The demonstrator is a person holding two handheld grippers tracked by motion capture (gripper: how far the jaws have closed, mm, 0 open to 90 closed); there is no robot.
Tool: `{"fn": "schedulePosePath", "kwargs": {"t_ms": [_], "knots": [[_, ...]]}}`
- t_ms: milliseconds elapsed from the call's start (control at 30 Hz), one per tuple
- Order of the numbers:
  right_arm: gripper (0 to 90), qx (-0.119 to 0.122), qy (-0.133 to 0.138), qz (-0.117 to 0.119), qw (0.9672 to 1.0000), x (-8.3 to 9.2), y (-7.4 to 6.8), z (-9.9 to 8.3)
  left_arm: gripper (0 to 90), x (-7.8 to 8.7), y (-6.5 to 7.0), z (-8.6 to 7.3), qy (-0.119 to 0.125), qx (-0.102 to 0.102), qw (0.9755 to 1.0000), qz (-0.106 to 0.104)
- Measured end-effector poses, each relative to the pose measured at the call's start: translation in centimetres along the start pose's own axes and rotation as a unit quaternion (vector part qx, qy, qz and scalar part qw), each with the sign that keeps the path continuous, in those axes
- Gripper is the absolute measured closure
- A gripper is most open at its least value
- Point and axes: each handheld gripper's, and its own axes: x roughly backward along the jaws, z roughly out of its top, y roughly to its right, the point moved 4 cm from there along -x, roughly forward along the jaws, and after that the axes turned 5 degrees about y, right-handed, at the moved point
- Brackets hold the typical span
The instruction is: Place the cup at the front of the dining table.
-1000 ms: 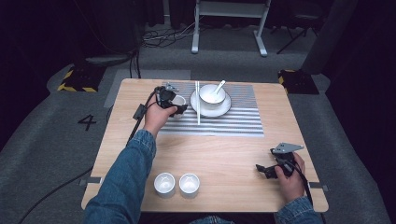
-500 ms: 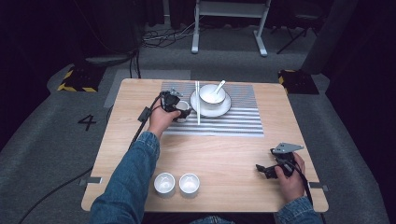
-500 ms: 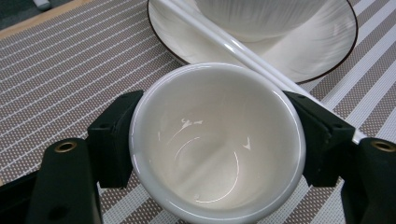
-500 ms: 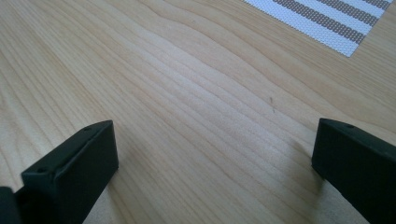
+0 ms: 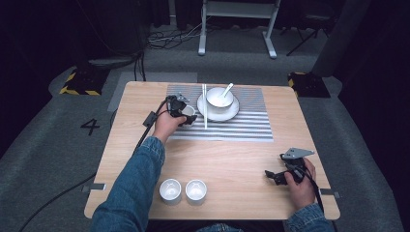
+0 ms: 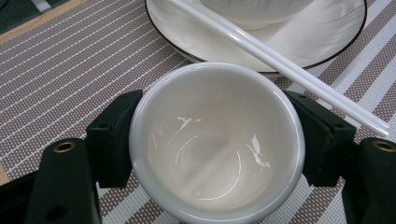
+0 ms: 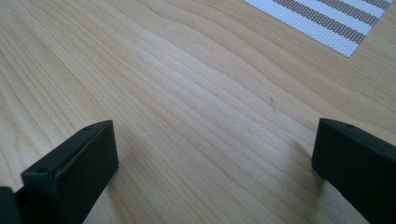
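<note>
- Left gripper clamped small white cup across its rim, over striped placemat.
- Glazed ceramic: likely light, rigid, slippery, chippable; the opposite-wall grip looked sound.
- Right gripper sat open, empty, over the table.

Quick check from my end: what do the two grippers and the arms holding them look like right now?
Both are black handheld tools. The left gripper has blocky matte jaws with brass-coloured screw holes and a black cable trailing off the table. The right gripper carries a grey three-cornered plate on top. Both sleeves are blue denim.
</note>
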Motion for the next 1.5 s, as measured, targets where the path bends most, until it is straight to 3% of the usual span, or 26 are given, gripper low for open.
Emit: {"fn": "schedulePosePath", "kwargs": {"t_ms": [400, 567, 633, 1033, 1500], "knots": [[0.6, 0.000, 0.000, 0.000, 1.0000, 0.0, 0.0, 0.0, 25.4, 0.0, 0.1, 0.2, 0.010, -0.006, 0.9999, 0.010], [0.6, 0.000, 0.000, 0.000, 1.0000, 0.0, 0.0, 0.0, 23.7, 0.6, 0.3, 0.7, 0.029, 0.010, 0.9994, 0.014], [0.6, 0.000, 0.000, 0.000, 1.0000, 0.0, 0.0, 0.0, 23.5, 1.0, 0.4, 0.9, 0.027, 0.003, 0.9995, 0.015], [0.6, 0.000, 0.000, 0.000, 1.0000, 0.0, 0.0, 0.0, 25.4, 4.4, 0.9, 1.7, 0.043, 0.007, 0.9990, 0.010], [0.6, 0.000, 0.000, 0.000, 1.0000, 0.0, 0.0, 0.0, 25.5, 8.3, 1.3, 0.6, 0.044, 0.003, 0.9990, 0.010]]}}
